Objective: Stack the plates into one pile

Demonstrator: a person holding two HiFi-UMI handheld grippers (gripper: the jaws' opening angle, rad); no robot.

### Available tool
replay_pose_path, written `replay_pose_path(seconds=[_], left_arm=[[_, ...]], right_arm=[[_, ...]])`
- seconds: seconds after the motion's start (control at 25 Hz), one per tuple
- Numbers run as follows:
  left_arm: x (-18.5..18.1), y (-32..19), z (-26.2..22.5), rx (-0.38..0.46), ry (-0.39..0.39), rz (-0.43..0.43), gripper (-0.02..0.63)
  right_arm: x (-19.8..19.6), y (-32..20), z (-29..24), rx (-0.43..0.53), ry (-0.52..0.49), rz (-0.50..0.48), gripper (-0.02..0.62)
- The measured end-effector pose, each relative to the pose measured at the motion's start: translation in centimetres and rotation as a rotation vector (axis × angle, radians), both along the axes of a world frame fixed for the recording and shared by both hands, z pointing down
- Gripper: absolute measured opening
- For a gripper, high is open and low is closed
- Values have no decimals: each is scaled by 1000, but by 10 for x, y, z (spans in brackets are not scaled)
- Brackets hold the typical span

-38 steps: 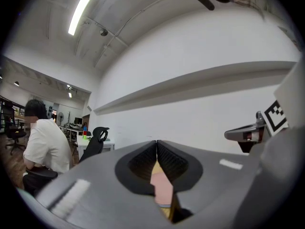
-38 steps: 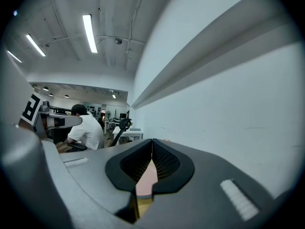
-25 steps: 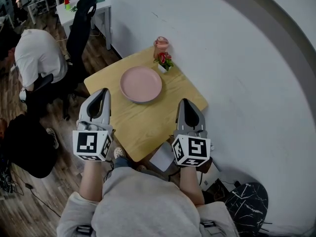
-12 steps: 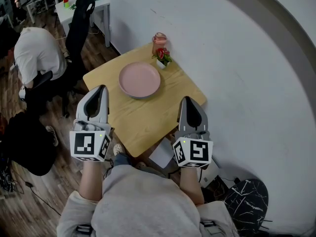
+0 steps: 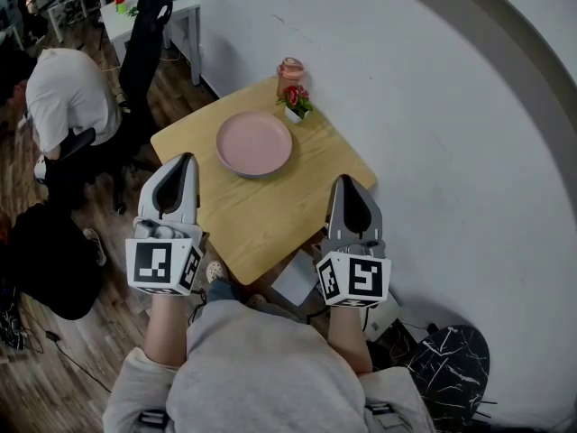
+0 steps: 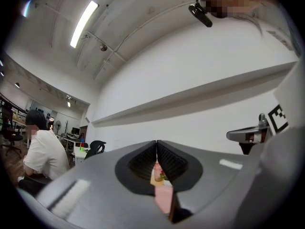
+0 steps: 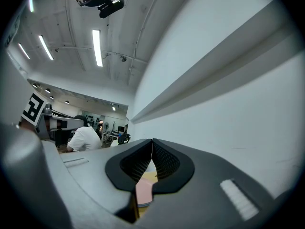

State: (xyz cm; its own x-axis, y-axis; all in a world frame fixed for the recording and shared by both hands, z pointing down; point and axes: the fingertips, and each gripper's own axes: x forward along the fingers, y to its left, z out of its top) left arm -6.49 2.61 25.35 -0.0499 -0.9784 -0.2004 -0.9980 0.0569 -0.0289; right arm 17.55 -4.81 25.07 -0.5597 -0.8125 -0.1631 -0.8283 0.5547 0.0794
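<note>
The pink plate [image 5: 254,143] is sitting on the far half of the small wooden table [image 5: 270,219]. A potted red flower [image 5: 297,103] is standing at its 1 o'clock, with a pink jar [image 5: 290,70] beyond that by the wall. The left gripper [image 5: 185,159] is hanging at the plate's 7 o'clock by the table's left edge and the right gripper [image 5: 346,180] at its 5 o'clock, both clear of the plate.

Only the gripper views are showing the jaws head-on: each pair is standing with tips together, gripping nothing, with a sliver of pink showing through the gap below. The right gripper view is catching the plate's rim side-on, where it looks layered — the head view is showing just one disc. A person in a white shirt [image 5: 68,93] is sitting at 10 o'clock.
</note>
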Motion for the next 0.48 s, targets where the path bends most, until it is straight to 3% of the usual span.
replay_pose_path(seconds=[0.48], left_arm=[[-1,3,3,-4,10,0,60]], right_arm=[[-1,3,2,-2,-8,-2,5]])
